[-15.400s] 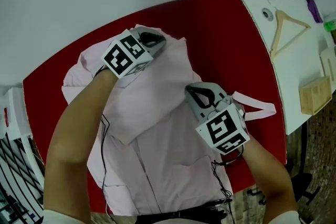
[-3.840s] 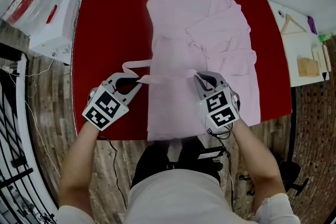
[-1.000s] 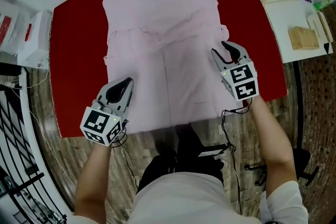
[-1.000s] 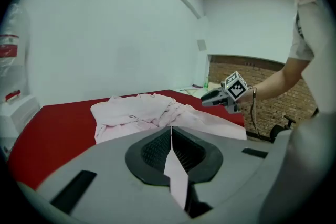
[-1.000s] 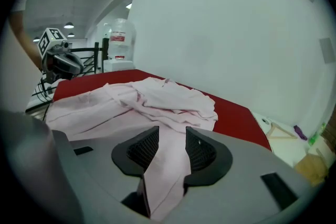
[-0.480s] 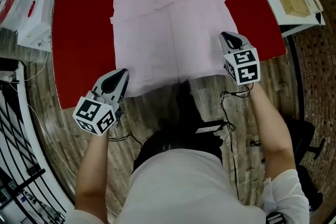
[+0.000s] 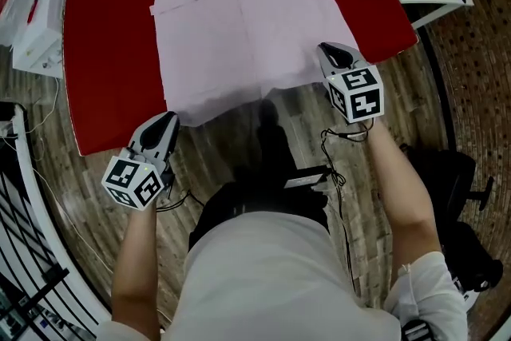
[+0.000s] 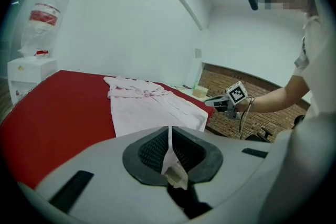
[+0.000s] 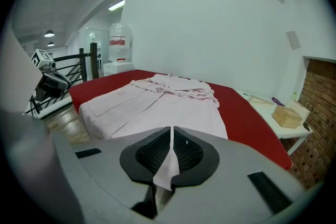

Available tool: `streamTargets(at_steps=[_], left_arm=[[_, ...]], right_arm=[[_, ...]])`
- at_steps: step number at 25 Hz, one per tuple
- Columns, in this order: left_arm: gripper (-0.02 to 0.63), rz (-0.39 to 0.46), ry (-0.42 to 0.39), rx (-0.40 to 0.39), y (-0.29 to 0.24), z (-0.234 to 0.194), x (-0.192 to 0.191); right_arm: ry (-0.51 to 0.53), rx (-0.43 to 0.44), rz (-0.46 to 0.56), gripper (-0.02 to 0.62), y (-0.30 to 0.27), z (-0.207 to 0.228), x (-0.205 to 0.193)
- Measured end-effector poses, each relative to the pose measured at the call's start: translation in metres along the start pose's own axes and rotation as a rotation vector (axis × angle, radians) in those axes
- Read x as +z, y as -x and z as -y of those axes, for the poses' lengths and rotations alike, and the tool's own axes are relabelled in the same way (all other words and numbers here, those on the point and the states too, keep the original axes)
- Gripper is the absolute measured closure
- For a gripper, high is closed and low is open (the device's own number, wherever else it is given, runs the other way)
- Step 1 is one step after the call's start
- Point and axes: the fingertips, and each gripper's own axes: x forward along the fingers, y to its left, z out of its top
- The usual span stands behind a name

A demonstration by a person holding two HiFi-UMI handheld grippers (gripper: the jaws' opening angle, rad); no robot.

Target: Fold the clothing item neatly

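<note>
Here we had the pink robe (image 7: 239, 20) lying flat on the red table (image 7: 104, 28), hem at the near edge, with our left gripper (image 7: 168, 118) and right gripper (image 7: 330, 51) each clamped on a hem corner.

The pale pink robe (image 7: 239, 20) lies spread flat along the red table (image 7: 104, 36), collar farthest from me. Its hem overhangs the edge nearest me.
</note>
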Motion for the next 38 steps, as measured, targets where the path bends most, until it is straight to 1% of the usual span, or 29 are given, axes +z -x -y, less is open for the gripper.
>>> streamTargets(at_steps=[6, 9, 11, 14, 17, 19, 24, 27, 28, 29, 32, 34, 36, 38], left_arm=[[0.598, -0.015, 0.048, -0.003, 0.013, 0.002, -0.028], [0.598, -0.029, 0.072, -0.009, 0.018, 0.005, -0.042], [0.598, -0.045, 0.088, 0.0, 0.02, 0.005, -0.05], [0.598, -0.097, 0.119, 0.018, 0.018, 0.002, -0.068], [0.6, -0.174, 0.161, 0.027, 0.018, 0.002, -0.097], [0.6, -0.209, 0.179, 0.046, 0.016, -0.002, -0.113], [0.598, -0.246, 0.227, 0.089, -0.002, -0.011, -0.143], [0.591, -0.239, 0.275, 0.108, -0.019, -0.016, -0.161], [0.556, -0.235, 0.29, 0.118, -0.025, -0.019, -0.167], [0.501, -0.232, 0.299, 0.131, -0.03, -0.021, -0.173], [0.399, -0.222, 0.293, 0.17, -0.042, -0.028, -0.191], [0.349, -0.221, 0.276, 0.169, -0.058, -0.032, -0.204], [0.319, -0.232, 0.259, 0.171, -0.069, -0.034, -0.217], [0.301, -0.251, 0.239, 0.199, -0.067, -0.04, -0.227]], right_arm=[[-0.059, -0.007, -0.015, 0.571, 0.024, -0.014, -0.027], [-0.074, 0.009, -0.034, 0.571, 0.036, -0.022, -0.041], [-0.089, 0.023, -0.047, 0.571, 0.042, -0.024, -0.052], [-0.106, 0.043, -0.081, 0.569, 0.044, -0.026, -0.071], [-0.113, 0.066, -0.136, 0.569, 0.042, -0.032, -0.099], [-0.121, 0.084, -0.16, 0.563, 0.038, -0.033, -0.117], [-0.138, 0.135, -0.196, 0.483, 0.024, -0.022, -0.158], [-0.124, 0.171, -0.237, 0.444, 0.016, -0.007, -0.192], [-0.114, 0.183, -0.248, 0.43, 0.012, 0.0, -0.203], [-0.103, 0.195, -0.257, 0.419, 0.007, 0.008, -0.213], [-0.078, 0.23, -0.281, 0.396, -0.011, 0.032, -0.241], [-0.069, 0.229, -0.301, 0.388, -0.018, 0.054, -0.257], [-0.052, 0.237, -0.311, 0.379, -0.026, 0.07, -0.266], [-0.03, 0.269, -0.305, 0.367, -0.041, 0.076, -0.269]])
